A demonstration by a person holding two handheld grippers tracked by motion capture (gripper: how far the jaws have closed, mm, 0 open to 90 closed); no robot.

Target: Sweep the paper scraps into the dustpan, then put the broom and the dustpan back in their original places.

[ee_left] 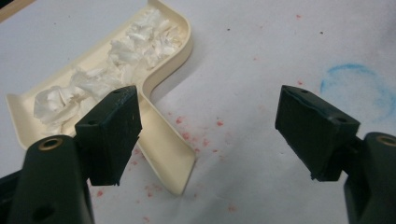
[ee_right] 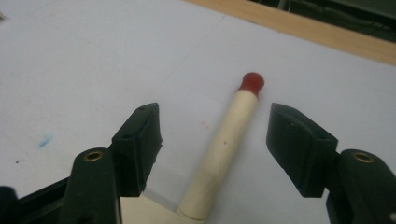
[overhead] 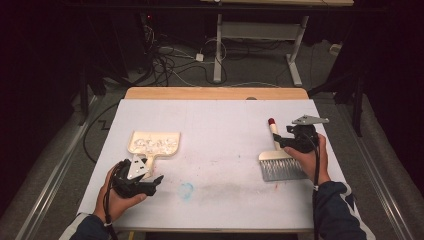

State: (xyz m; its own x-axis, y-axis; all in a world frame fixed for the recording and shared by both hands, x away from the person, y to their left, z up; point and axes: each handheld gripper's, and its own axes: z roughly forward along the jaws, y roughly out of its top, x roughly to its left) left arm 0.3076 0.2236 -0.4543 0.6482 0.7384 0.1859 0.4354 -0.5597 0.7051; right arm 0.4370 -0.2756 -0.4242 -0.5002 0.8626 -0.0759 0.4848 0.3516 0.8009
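A cream dustpan (overhead: 152, 144) lies at the table's left, its tray holding white crumpled paper scraps (ee_left: 112, 70). Its short handle (ee_left: 166, 158) points toward me. My left gripper (overhead: 150, 184) is open, just right of that handle; in the left gripper view the handle lies beside the left jaw, with bare table between the jaws. A brush (overhead: 280, 162) with grey bristles and a cream handle (ee_right: 224, 149) tipped red (ee_right: 251, 82) lies at the right. My right gripper (overhead: 287, 140) is open, its jaws straddling the handle without touching it.
The white table top (overhead: 220, 130) carries a blue smudge ring (overhead: 186, 190) and scattered red specks (ee_left: 205, 140). A wooden strip (overhead: 215, 93) runs along the far edge. Beyond it are cables on the floor and a desk frame (overhead: 260, 35).
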